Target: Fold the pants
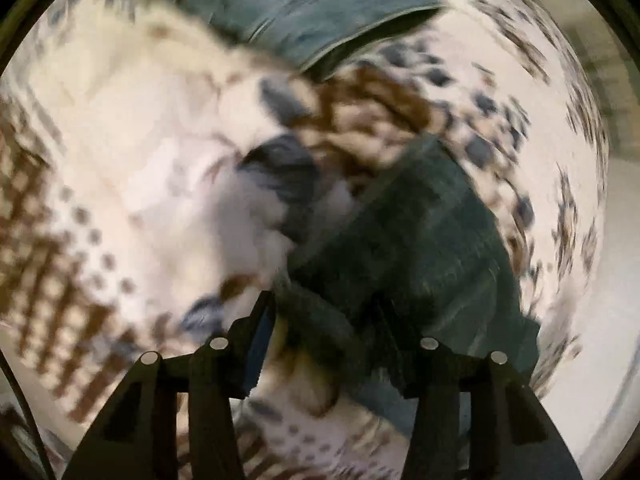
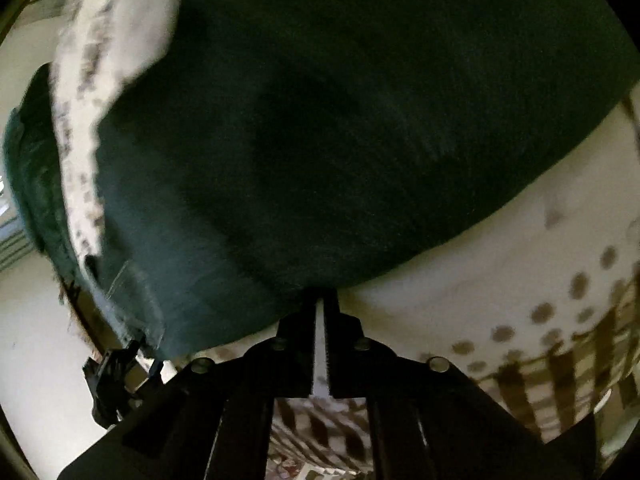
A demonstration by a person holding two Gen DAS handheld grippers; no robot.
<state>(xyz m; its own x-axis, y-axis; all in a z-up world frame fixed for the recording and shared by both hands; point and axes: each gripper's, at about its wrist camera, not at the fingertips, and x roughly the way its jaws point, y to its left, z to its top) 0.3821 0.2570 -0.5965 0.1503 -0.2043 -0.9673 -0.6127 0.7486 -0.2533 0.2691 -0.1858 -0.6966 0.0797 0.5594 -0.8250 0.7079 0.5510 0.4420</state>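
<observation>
Dark blue-green denim pants [image 1: 420, 240] lie on a patterned bedspread [image 1: 120, 140]; the view is blurred by motion. My left gripper [image 1: 324, 320] has its fingers apart, with a bunched part of the pants lying between them and over the right finger. Another part of the pants [image 1: 320, 4] lies at the top. In the right wrist view the pants [image 2: 340, 120] fill most of the frame. My right gripper [image 2: 320, 300] is shut on the lower edge of the fabric and holds it up. The left gripper [image 2: 112, 376] shows at the lower left.
The bedspread [image 2: 520, 280] is cream with brown dots, stripes and blue blotches. A pale floor or wall [image 2: 32, 320] shows at the left edge of the right wrist view.
</observation>
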